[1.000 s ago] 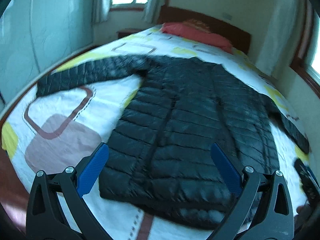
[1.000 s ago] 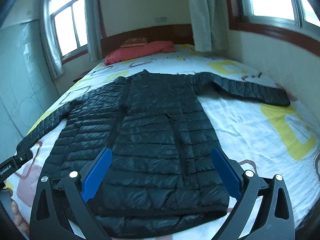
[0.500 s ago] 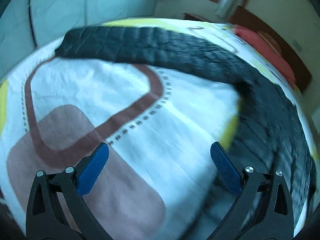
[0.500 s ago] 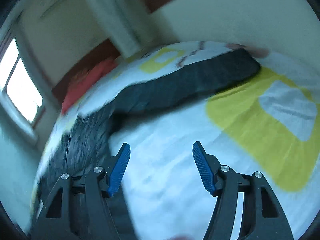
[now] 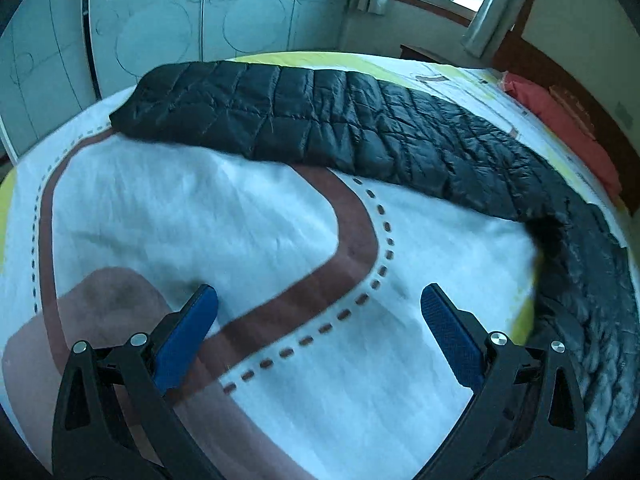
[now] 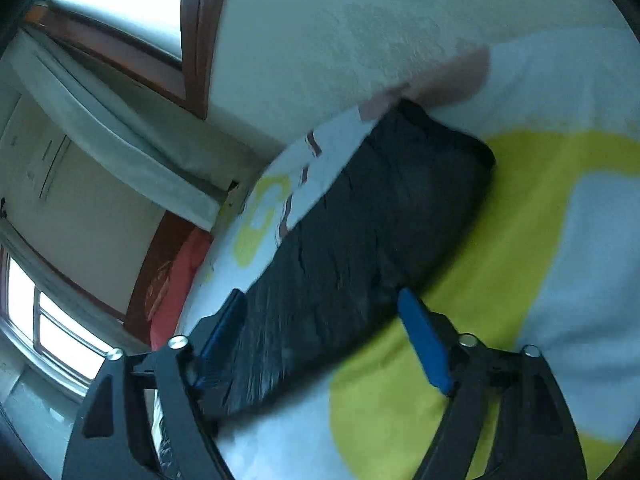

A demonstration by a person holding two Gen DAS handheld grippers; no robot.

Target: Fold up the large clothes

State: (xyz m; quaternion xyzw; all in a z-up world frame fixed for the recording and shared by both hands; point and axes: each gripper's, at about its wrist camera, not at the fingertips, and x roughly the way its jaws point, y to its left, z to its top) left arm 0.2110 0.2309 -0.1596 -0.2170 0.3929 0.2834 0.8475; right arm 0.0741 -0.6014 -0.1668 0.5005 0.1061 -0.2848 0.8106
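A black quilted puffer jacket lies spread flat on a bed. In the left wrist view its left sleeve [image 5: 320, 128] stretches across the sheet, cuff at the far left, body at the right edge. My left gripper [image 5: 318, 320] is open and empty, above the bare sheet short of the sleeve. In the right wrist view the other sleeve [image 6: 360, 248] runs diagonally, cuff at the upper right. My right gripper [image 6: 320, 328] is open, tilted, close over the sleeve, its jaws either side of it without gripping.
The bed sheet [image 5: 200, 216] is white with brown and yellow shapes. A red pillow [image 5: 560, 120] lies at the headboard. Frosted wardrobe doors [image 5: 160, 20] stand beyond the left bed edge. A wall and window [image 6: 120, 12] stand beside the right edge.
Both grippers have swung outward from the jacket's hem, the left toward the left sleeve and the right toward the right sleeve. The right one has rolled and come close over its sleeve.
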